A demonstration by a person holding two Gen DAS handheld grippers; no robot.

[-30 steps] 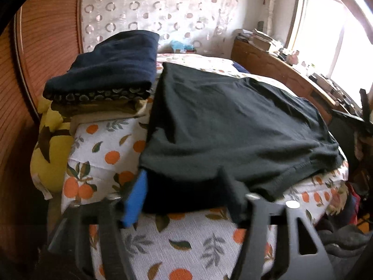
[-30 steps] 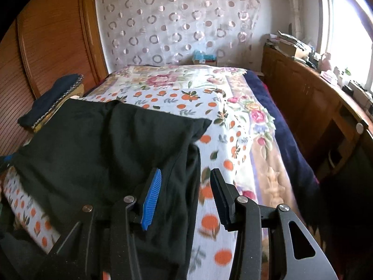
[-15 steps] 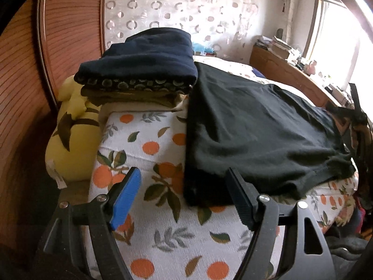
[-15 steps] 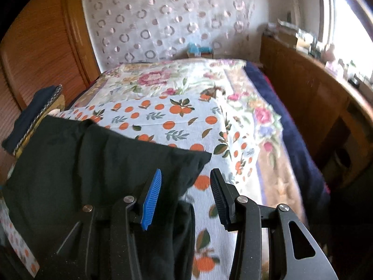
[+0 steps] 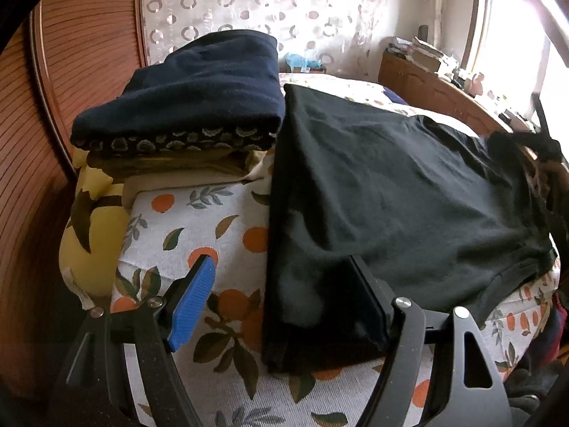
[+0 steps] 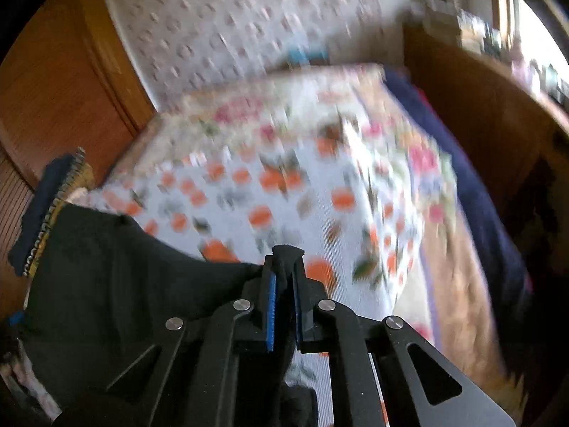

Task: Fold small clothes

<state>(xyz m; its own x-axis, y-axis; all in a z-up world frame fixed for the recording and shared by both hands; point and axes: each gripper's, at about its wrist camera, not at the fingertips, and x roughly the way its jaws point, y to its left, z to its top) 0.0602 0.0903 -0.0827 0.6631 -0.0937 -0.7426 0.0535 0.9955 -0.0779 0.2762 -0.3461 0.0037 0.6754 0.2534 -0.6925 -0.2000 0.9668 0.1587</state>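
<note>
A black garment [image 5: 391, 192] lies spread on the bed's orange-print sheet [image 5: 199, 224]. My left gripper [image 5: 284, 295] is open, its fingers standing either side of the garment's near left corner without closing on it. In the right wrist view my right gripper [image 6: 283, 284] is shut on a corner of the same black garment [image 6: 117, 270], a tuft of cloth sticking up between the pads. That view is motion-blurred.
A stack of folded clothes topped by a navy piece [image 5: 199, 96] sits left of the garment, over a yellow plush toy [image 5: 89, 235]. A wooden wardrobe [image 5: 46, 142] stands at left. A wooden cabinet [image 6: 480, 114] runs along the bed's right side under the window.
My right gripper has closed on the garment's corner and is moving. My left gripper let go, opened, and now straddles the garment's near left corner.
</note>
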